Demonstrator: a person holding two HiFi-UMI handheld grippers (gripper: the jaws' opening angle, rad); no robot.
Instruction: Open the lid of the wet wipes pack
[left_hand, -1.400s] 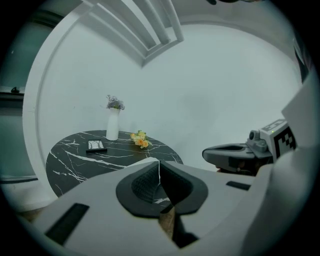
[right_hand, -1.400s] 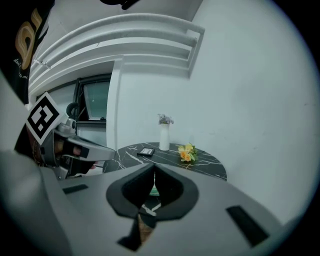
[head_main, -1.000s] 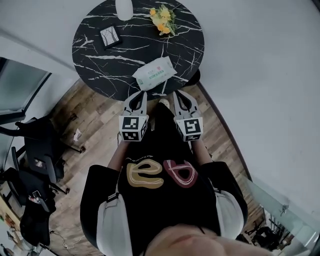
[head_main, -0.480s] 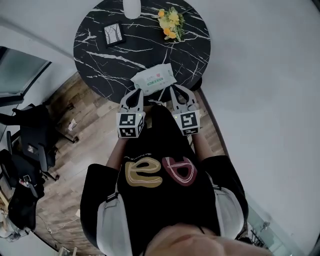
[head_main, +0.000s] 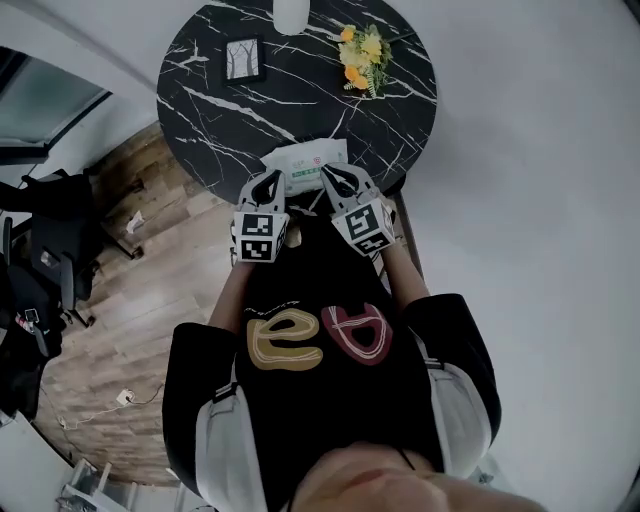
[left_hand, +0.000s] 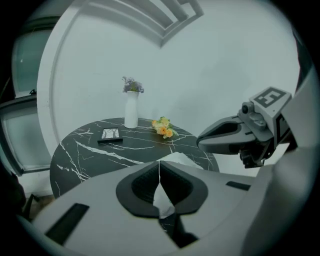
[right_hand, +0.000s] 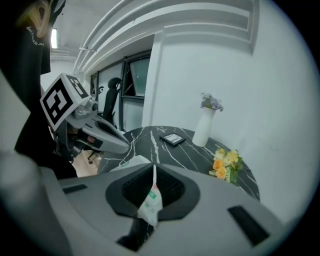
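Black marble desk carried the wet wipes pack at its near edge. You held the left tool clenched and empty over that edge. The right tool, also empty, had just begun parting, probably lined up to open the pack.

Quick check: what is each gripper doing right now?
Left gripper: closed, holding nothing.
Right gripper: closed, holding nothing.

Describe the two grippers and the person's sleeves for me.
Both the left gripper and right gripper have pale grey shells with black ribbed pads. Each carries a cube of black-and-white square markers. No cables show. The sleeves are short, black with white panels.
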